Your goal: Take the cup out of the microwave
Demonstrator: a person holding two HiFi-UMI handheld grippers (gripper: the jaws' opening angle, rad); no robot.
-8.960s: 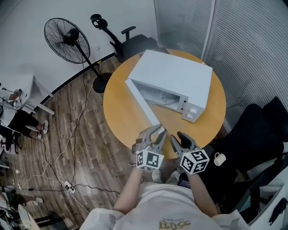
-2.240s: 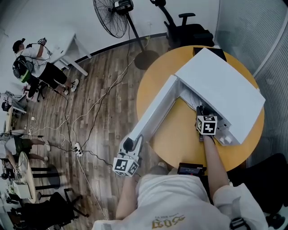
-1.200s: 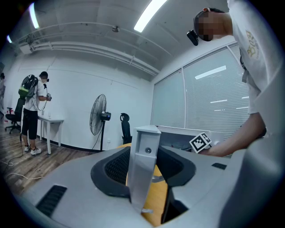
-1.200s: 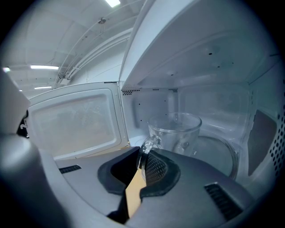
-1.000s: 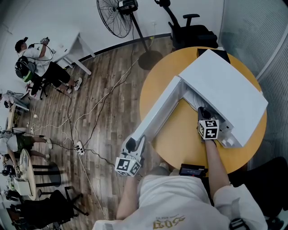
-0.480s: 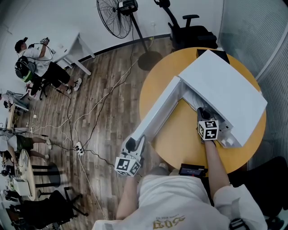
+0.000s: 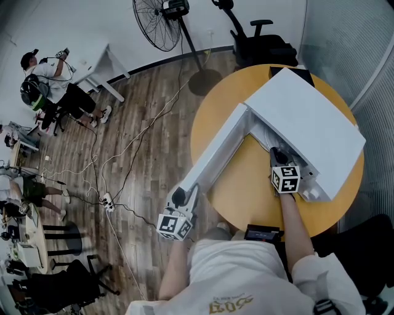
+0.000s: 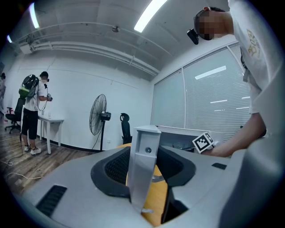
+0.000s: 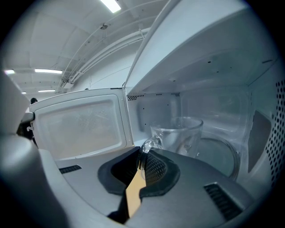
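Note:
A white microwave [image 7: 308,123] stands on the round orange table [image 7: 246,191] with its door [image 7: 215,157] swung wide open. My left gripper [image 7: 180,198] is shut on the door's free edge [image 8: 147,138], which stands upright between the pads at the left gripper [image 8: 144,162]. My right gripper [image 7: 277,151] reaches into the cavity. There a clear glass cup [image 9: 178,133] sits on the glass turntable [image 9: 218,153]. The right gripper [image 9: 143,161] is shut on the cup's handle [image 9: 149,146]. In the head view the cup is hidden.
A standing fan [image 7: 157,18] and an office chair [image 7: 258,43] stand beyond the table. Cables [image 7: 123,166] trail over the wood floor. A person [image 7: 43,80] stands at the far left. A black device [image 7: 263,234] lies at the table's near edge.
Nothing has visibly moved over the last second. Since the earliest frame the door has swung wide, the left gripper has taken its edge and the right gripper has gone into the cavity.

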